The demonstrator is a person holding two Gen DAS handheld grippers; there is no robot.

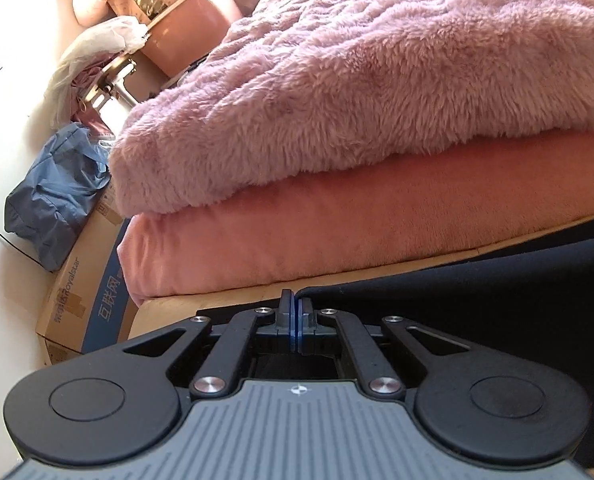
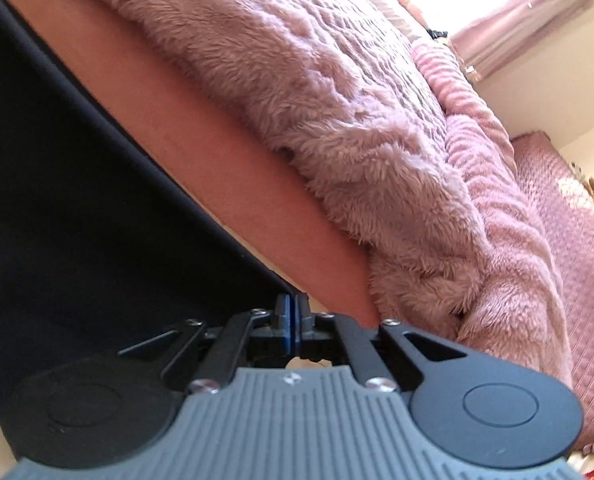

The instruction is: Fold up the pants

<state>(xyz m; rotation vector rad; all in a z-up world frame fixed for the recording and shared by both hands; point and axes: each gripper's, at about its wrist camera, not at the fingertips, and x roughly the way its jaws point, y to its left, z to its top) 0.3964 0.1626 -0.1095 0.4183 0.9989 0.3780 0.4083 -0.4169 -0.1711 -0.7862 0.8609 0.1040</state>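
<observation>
The dark navy pants (image 1: 477, 300) lie flat on a tan surface in front of a bed, filling the lower right of the left wrist view. My left gripper (image 1: 296, 300) is shut, its blue pads pressed together on the pants' left edge where the hem curls up to the fingertips. In the right wrist view the pants (image 2: 77, 200) cover the left side. My right gripper (image 2: 293, 304) is shut on their right edge, low against the fabric. How much cloth sits between either pair of pads is hidden.
A fluffy pink blanket (image 1: 377, 80) overhangs a salmon mattress (image 1: 337, 232) just beyond the pants. To the left stand a cardboard box (image 1: 81, 292), a blue bag (image 1: 53, 200) and clutter. To the right are a quilted pink bedspread (image 2: 577, 240) and curtains (image 2: 529, 12).
</observation>
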